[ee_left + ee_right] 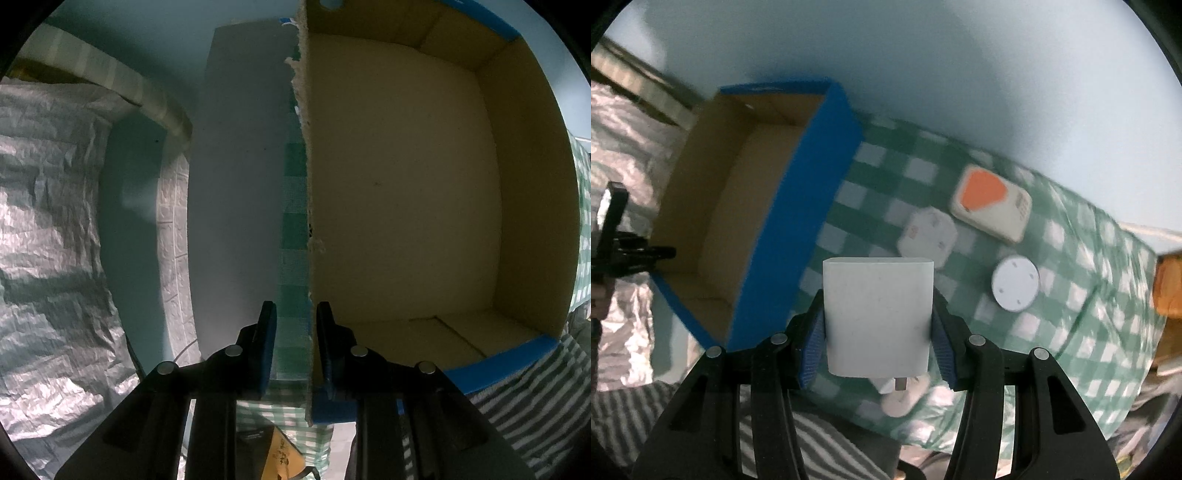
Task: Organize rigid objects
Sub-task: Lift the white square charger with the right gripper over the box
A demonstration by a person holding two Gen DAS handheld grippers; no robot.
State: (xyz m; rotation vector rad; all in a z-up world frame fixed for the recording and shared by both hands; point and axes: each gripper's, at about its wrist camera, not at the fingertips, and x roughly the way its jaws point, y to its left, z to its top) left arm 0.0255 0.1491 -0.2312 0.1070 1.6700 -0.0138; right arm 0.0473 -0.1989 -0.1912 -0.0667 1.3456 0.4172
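Both pads of the right claw (878,332) squeeze the white charger (878,314).

Lighting: we find both views dim, with a cool blue-green cast. Brightest patch: the pale wall (923,74) in the right wrist view. Blur: we see smeared checks on the tablecloth (1071,295) there; the left wrist view is sharper. Distortion: fisheye bending and black vignette at every edge. Shadow: deep inside the cardboard box (406,184).
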